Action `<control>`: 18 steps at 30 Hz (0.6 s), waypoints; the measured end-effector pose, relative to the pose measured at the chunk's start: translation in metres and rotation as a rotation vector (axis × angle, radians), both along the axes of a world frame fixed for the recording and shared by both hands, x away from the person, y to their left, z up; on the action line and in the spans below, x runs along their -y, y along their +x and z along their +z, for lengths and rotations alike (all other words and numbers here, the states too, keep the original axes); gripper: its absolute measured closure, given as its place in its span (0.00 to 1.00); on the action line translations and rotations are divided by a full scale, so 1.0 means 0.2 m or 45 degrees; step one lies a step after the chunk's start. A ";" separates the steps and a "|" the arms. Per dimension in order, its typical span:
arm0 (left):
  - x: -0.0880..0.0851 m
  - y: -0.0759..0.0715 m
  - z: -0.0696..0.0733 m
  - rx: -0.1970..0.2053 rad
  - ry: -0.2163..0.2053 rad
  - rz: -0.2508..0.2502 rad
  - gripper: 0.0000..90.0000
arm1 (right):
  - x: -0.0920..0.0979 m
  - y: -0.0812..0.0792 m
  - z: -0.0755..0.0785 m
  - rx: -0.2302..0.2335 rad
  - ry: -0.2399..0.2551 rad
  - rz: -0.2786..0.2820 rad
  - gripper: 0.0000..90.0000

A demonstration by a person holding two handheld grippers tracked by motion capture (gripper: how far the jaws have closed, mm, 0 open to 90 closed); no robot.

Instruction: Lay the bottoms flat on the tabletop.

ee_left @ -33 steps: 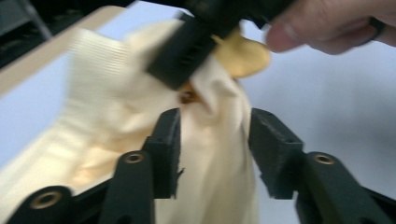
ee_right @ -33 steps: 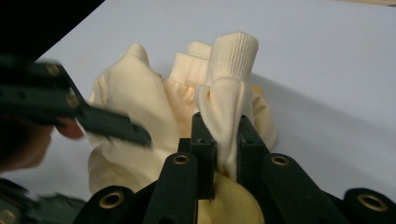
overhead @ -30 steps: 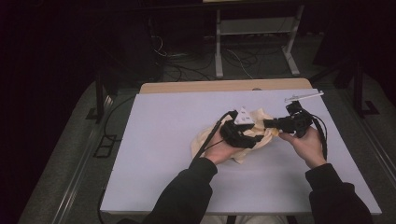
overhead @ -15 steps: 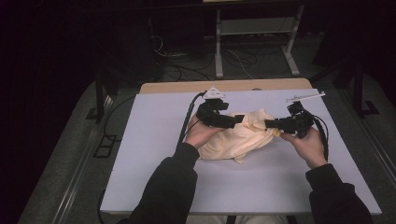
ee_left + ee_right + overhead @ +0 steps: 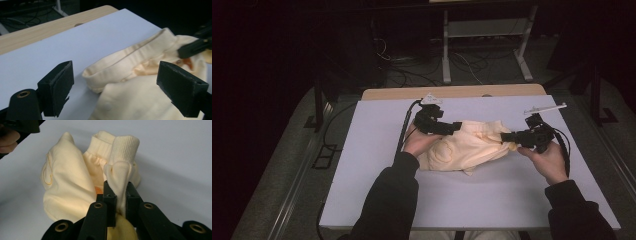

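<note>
The right gripper (image 5: 119, 202) has its fingers clamped on a ribbed cuff (image 5: 124, 147) of the cream garment (image 5: 472, 145), whose length runs across the desk (image 5: 377, 200) toward the left gripper (image 5: 125, 92), fingers spread wide just above its folded hem (image 5: 117, 65).

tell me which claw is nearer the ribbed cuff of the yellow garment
Right. The right claw is clamped on fabric just below the ribbed cuff; the left claw hangs open over the garment's other end.

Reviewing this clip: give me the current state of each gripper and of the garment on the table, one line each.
Left gripper: jaws wide open, poised over the garment's ribbed hem, gripping nothing.
Right gripper: jaws shut on a ribbed cuff of the garment.
Pale yellow garment: crumpled, lying on the table, one cuff pulled out to the person's right.
White table surface: flat, bearing the garment.
</note>
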State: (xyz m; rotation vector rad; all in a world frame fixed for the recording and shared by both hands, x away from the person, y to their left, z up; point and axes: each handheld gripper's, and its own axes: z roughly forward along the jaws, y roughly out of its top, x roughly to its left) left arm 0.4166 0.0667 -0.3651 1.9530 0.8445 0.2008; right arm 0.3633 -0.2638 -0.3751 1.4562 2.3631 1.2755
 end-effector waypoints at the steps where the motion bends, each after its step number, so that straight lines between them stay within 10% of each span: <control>1: 0.00 0.01 -0.02 -0.019 -0.003 0.002 0.16 | 0.01 -0.01 0.00 -0.003 0.000 -0.002 0.91; 11: 0.03 0.04 -0.21 -0.265 -0.025 -0.193 0.30 | 0.07 -0.03 -0.04 -0.037 0.013 -0.020 0.91; 18: 0.14 0.02 -0.30 -0.340 0.117 -0.293 0.52 | 0.07 -0.02 -0.05 -0.054 0.014 -0.033 0.91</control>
